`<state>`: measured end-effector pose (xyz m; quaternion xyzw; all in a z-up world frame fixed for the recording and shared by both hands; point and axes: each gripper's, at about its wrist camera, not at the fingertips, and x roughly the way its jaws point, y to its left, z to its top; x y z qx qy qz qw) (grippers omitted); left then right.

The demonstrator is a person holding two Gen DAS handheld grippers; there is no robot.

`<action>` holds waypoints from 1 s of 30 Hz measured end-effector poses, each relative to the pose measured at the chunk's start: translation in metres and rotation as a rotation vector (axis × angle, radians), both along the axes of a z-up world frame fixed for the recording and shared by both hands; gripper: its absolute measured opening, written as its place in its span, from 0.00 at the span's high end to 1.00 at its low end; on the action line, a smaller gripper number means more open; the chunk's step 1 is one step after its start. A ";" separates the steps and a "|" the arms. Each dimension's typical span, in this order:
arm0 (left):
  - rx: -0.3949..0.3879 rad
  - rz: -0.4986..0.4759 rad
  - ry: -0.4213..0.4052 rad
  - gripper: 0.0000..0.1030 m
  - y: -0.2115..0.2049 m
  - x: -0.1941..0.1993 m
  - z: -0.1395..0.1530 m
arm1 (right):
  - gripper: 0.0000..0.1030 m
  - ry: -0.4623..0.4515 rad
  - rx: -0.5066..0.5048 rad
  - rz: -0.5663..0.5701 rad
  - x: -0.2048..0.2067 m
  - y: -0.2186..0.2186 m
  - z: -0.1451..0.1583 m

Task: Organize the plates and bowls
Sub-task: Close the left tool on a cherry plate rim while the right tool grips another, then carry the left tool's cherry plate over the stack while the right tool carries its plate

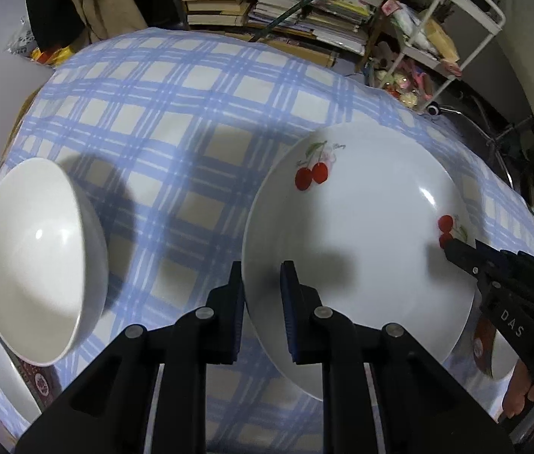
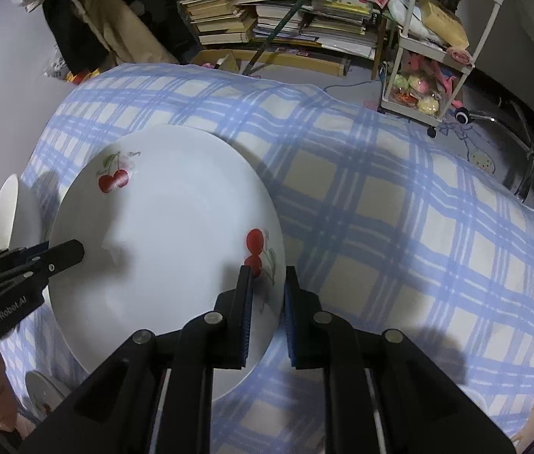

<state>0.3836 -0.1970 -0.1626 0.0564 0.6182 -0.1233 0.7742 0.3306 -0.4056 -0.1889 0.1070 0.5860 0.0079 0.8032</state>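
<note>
A large white cherry plate (image 1: 361,242) is held above the blue checked tablecloth (image 1: 161,125). My left gripper (image 1: 262,302) is shut on its left rim. My right gripper (image 2: 269,302) is shut on its right rim, and also shows in the left wrist view (image 1: 456,249). The plate also shows in the right wrist view (image 2: 168,234), with the left gripper (image 2: 66,253) at its far rim. A white bowl (image 1: 40,261) stands on the cloth at the left, also in the right wrist view (image 2: 10,212).
Another white dish (image 1: 6,374) lies partly hidden below the bowl, beside a red patterned item (image 1: 38,378). A small plate (image 2: 44,393) sits at the near edge. Stacked books (image 1: 274,3) and a white cart (image 1: 437,56) stand beyond the table.
</note>
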 end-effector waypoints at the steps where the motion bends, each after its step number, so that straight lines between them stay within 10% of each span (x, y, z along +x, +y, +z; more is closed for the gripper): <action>1: 0.004 -0.002 -0.004 0.83 0.002 -0.003 0.003 | 0.84 -0.006 0.003 -0.001 -0.003 0.001 0.004; 30: 0.001 0.087 -0.117 0.82 0.130 -0.122 0.105 | 0.86 -0.158 0.046 0.072 -0.123 0.118 0.106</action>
